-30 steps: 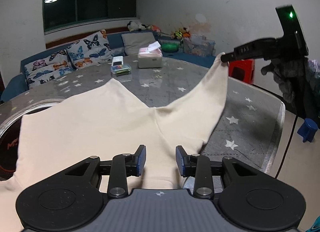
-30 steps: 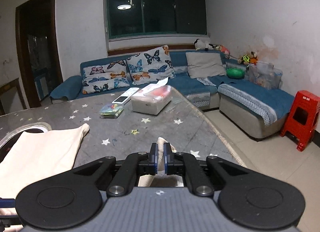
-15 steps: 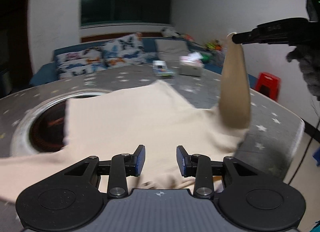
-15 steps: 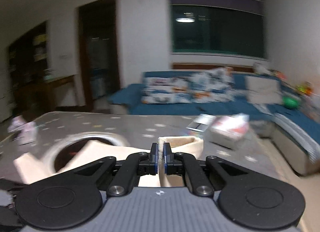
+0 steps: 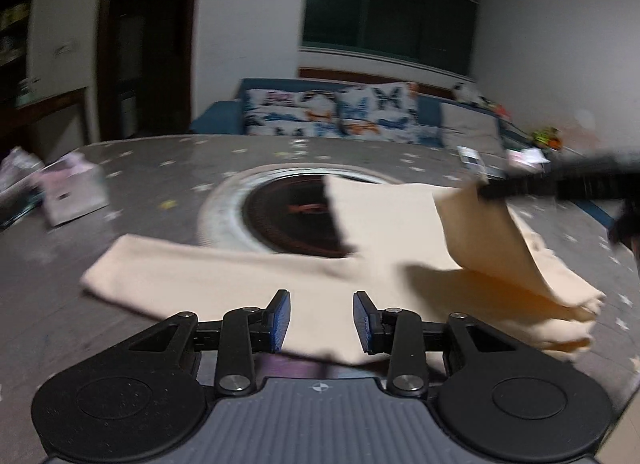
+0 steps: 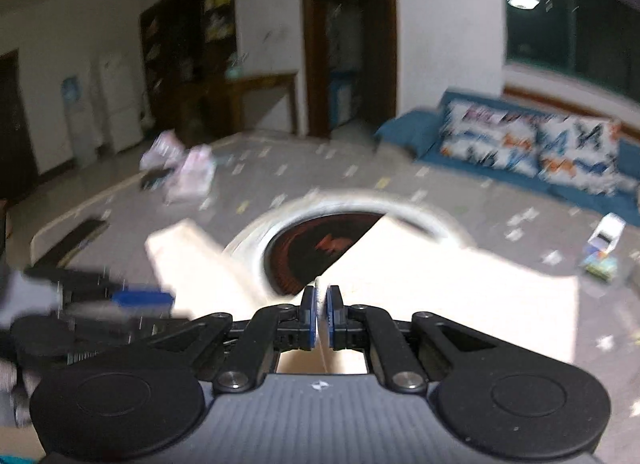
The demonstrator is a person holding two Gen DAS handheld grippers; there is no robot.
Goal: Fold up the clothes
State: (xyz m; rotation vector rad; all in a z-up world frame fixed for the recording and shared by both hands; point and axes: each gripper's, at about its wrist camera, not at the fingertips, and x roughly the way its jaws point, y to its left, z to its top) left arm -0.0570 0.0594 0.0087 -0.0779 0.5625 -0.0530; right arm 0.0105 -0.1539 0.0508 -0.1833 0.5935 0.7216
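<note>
A cream long-sleeved garment point(image 5: 248, 292) lies spread on the grey star-patterned table point(image 5: 60, 304). My left gripper point(image 5: 322, 320) is open and empty, just above the garment's near edge. My right gripper point(image 6: 321, 318) is shut on the cuff of one sleeve point(image 6: 321, 296). In the left wrist view it point(image 5: 486, 189) holds that sleeve point(image 5: 492, 248) lifted and folded over the garment's body. The other sleeve point(image 5: 152, 276) lies flat at the left. Both views are motion-blurred.
A round dark recess with a pale rim point(image 5: 292, 215) sits mid-table, partly under the garment. Pink packets point(image 5: 68, 195) lie at the table's left. Small items point(image 6: 604, 248) lie at the far side. A blue sofa with butterfly cushions point(image 5: 332, 115) stands behind.
My right gripper has swung the held sleeve leftward across the garment's body. Both cameras have turned left, so the door and the left side of the table now show.
</note>
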